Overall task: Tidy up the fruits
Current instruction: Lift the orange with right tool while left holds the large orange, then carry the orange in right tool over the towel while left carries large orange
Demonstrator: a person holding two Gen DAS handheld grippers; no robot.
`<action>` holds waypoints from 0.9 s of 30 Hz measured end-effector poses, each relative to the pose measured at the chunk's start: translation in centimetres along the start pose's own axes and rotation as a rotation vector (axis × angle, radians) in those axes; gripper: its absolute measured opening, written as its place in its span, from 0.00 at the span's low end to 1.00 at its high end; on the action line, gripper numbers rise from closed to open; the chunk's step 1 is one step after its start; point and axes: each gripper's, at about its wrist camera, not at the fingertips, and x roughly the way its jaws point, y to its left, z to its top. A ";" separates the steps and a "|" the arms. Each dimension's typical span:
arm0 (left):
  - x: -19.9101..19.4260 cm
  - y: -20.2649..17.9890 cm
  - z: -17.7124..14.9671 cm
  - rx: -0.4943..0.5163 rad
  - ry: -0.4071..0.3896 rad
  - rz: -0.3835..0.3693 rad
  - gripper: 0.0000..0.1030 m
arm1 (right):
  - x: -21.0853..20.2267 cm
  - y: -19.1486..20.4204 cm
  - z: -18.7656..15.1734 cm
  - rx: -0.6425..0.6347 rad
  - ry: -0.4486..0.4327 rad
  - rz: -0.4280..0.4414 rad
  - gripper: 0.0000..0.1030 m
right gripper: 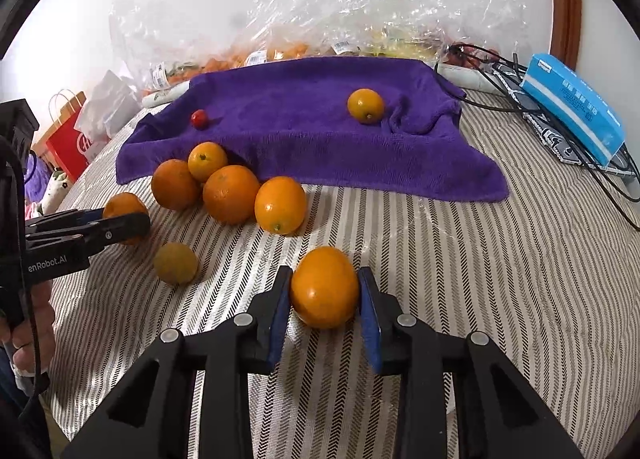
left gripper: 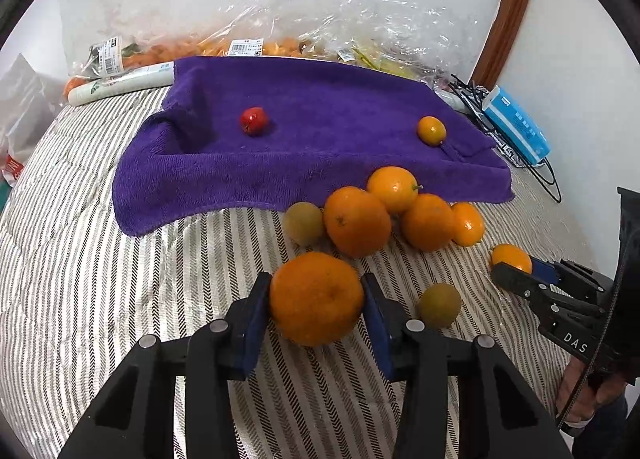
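My left gripper (left gripper: pixel 316 281) is shut on a large orange (left gripper: pixel 316 299) resting on the striped cover. My right gripper (right gripper: pixel 325 273) is shut on a smaller oval orange (right gripper: pixel 324 295); the left wrist view shows that same gripper (left gripper: pixel 500 269) at the right edge. A purple towel (left gripper: pixel 320 139) lies beyond, with a small red fruit (left gripper: pixel 253 121) and a small orange (left gripper: pixel 431 130) on it. Several oranges (left gripper: pixel 356 221) are heaped at the towel's near edge. One greenish fruit (left gripper: pixel 439 305) lies between the grippers, another (left gripper: pixel 304 223) beside the heap.
Clear plastic bags of produce (left gripper: pixel 280 19) are piled against the wall behind the towel. A blue tissue pack (right gripper: pixel 572 107) and black cables (right gripper: pixel 520 75) lie at the right. A red paper bag (right gripper: pixel 68 139) stands off the left edge. A person's hand (right gripper: pixel 28 339) holds the left gripper.
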 end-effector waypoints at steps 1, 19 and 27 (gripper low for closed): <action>-0.1 0.1 0.0 -0.006 -0.001 -0.009 0.41 | 0.0 0.0 0.0 0.001 0.000 0.001 0.31; -3.1 0.9 0.3 -0.060 -0.057 -0.080 0.41 | -2.6 0.2 1.1 0.025 -0.075 0.045 0.31; -4.1 1.3 0.4 -0.085 -0.074 -0.102 0.41 | -3.3 0.7 1.4 0.012 -0.092 0.056 0.31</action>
